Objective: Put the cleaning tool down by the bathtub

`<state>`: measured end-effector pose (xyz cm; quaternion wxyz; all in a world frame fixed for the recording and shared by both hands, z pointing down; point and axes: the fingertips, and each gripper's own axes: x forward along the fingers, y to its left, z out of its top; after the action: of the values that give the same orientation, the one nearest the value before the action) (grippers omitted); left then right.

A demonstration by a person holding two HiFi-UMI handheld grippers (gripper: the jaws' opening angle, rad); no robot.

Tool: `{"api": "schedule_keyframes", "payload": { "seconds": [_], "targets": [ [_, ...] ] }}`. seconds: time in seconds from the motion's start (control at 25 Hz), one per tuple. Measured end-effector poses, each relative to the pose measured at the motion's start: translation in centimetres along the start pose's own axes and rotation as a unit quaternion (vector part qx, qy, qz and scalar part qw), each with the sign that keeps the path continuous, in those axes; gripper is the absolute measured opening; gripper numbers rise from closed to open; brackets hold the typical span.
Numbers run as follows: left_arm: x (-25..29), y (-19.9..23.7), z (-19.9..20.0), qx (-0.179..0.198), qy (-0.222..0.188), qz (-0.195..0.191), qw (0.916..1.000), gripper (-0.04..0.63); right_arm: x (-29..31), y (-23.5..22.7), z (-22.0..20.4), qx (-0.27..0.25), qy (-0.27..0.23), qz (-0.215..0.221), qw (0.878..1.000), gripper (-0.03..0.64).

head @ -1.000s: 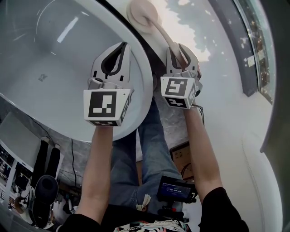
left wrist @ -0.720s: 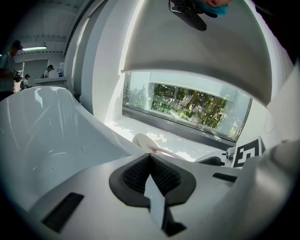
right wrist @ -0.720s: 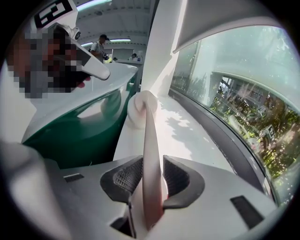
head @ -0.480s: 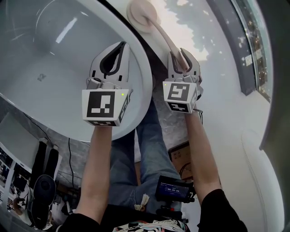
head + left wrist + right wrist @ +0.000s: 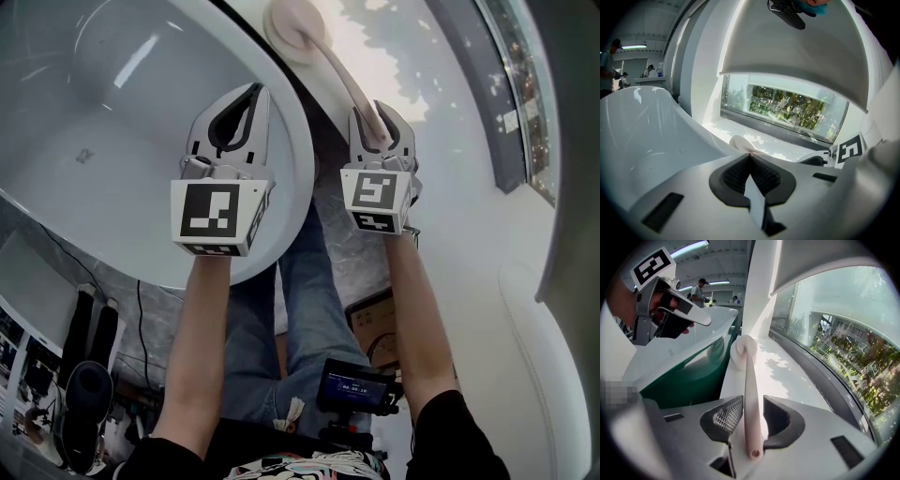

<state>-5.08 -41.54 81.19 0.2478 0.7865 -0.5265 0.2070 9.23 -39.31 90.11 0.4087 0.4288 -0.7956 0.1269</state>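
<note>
Both jaws of my right gripper have just been opening and stand wide. The brush handle lies loose between them, its head on the ledge right of the tub. I'd back straight out without snagging it. Left gripper: pinched together, empty.

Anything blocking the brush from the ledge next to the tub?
Nothing visible. The brush head already rests on the ledge beside the bathtub. The right hand-held gripper has just been opening its jaws, with the handle loose between them.
</note>
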Motion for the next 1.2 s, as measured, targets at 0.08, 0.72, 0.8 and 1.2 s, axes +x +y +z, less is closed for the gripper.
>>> {"api": "schedule_keyframes", "payload": {
  "seconds": [0.08,0.72,0.8,1.2],
  "targets": [
    [-0.1,-0.4,0.4,0.006,0.000,-0.007,1.0000,0.009,-0.4,0.1,0.3,0.002,-0.002,0.002,1.000,0.129],
    [-3.1,-1.7,4.4,0.048,-0.017,-0.036,0.9980,0.009,-5.2,-0.1,4.1,0.003,-0.038,0.000,0.999,0.032],
    [-4.0,-1.9,5.2,0.055,-0.021,-0.038,0.9976,0.009,-6.2,-0.1,5.0,0.007,-0.041,-0.006,0.999,0.032],
    [-9.2,-1.4,9.1,0.068,-0.034,-0.026,0.9968,0.009,-12.0,-0.1,10.1,0.056,-0.076,-0.019,0.995,0.032]
  ]
}}
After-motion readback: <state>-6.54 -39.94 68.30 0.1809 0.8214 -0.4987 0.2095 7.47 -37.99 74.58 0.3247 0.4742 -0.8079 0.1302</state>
